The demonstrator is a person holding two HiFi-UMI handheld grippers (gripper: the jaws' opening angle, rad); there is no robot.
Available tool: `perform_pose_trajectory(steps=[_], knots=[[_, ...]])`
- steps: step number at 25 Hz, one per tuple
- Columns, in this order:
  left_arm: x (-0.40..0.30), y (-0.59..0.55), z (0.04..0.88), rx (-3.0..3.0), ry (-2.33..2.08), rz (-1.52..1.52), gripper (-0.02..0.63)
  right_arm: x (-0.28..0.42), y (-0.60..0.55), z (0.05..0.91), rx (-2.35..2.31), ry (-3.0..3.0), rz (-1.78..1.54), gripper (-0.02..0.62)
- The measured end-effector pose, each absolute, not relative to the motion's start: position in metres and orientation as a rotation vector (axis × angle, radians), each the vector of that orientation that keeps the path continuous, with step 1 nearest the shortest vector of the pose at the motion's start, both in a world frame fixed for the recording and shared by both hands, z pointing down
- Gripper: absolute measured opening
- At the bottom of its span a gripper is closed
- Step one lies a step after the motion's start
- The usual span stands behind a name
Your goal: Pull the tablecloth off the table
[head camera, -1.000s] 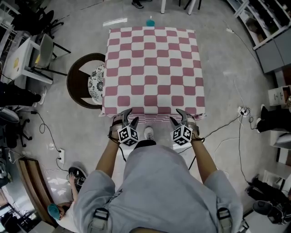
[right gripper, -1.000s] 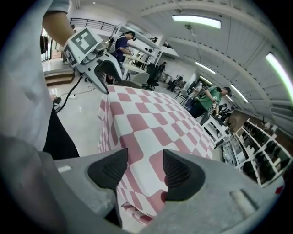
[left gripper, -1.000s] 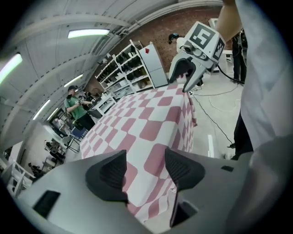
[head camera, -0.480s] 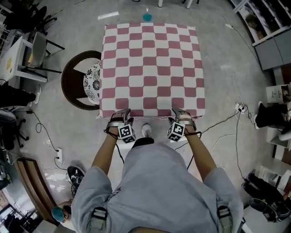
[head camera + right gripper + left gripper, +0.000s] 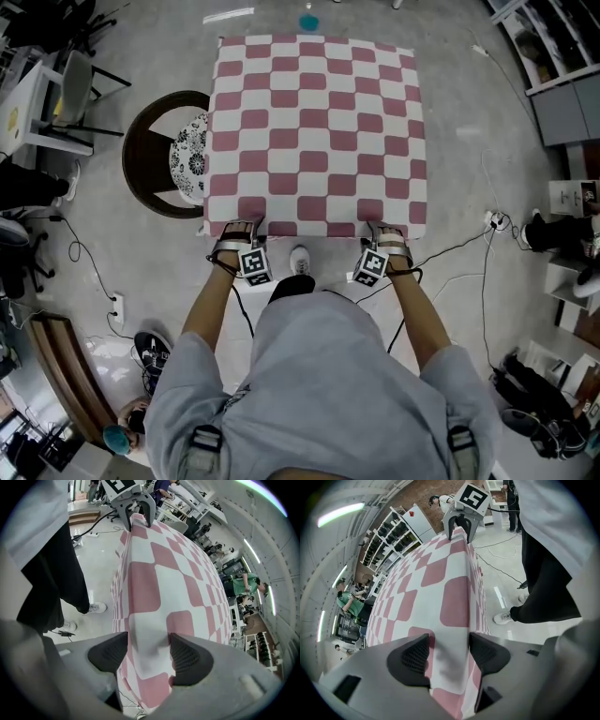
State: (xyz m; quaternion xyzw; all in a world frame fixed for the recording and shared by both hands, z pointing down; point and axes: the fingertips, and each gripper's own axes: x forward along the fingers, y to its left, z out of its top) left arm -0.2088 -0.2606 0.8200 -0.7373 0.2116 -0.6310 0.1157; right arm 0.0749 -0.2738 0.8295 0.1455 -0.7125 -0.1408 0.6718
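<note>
The cloth (image 5: pixel 317 131) lies spread flat in the upper middle of the head view and hides the table beneath it. Its near hem hangs just above frame centre. The left gripper (image 5: pixel 246 227) sits at the hem's lower-left corner and the right gripper (image 5: pixel 385 229) at its lower-right corner, both pointing steeply down. In the left gripper view the jaws stand wide apart astride the draped edge; cloth runs up between the pads but is not pinched. The right gripper's jaws have just been opening and gape fully, with the folded edge between them and nothing clamped. I judge this to be the grasping step, with nothing pulled yet and the cloth wholly on the table. The next move calls for closing both pairs on the hem together, firmly enough not to slip. Then both should draw back evenly toward the bottom of the frame, keeping clear of the chair (image 5: pixel 150 161) at the left.
</note>
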Motion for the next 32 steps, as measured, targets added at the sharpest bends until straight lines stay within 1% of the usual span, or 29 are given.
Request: perform_pose_trajectory(steps=[6,8,10,19,24,32], knots=[[-0.202,-0.275,0.804,-2.152,0.708,-1.767,0.255,0.076,-0.287,0.828,0.380,-1.565,-0.428,0.269],[-0.202,-0.277,0.800,-2.147,0.735,-1.737,0.252,0.071,-0.292,0.825,0.396,-1.571,-0.444,0.246],[-0.210,-0.273,0.810,-2.099,0.723,-1.756,0.241,0.063,-0.294,0.819,0.411,-1.594,-0.457,0.238],[-0.214,-0.266,0.814,-1.983,0.767,-1.789,0.198,0.076,-0.286,0.821,0.492,-1.535,-0.526,0.183],[-0.212,-0.262,0.808,-1.990,0.816,-1.782,0.146,0.076,-0.284,0.818,0.503,-1.535,-0.554,0.136],[-0.209,-0.255,0.803,-1.962,0.850,-1.815,0.116,0.076,-0.276,0.814,0.536,-1.545,-0.553,0.115]])
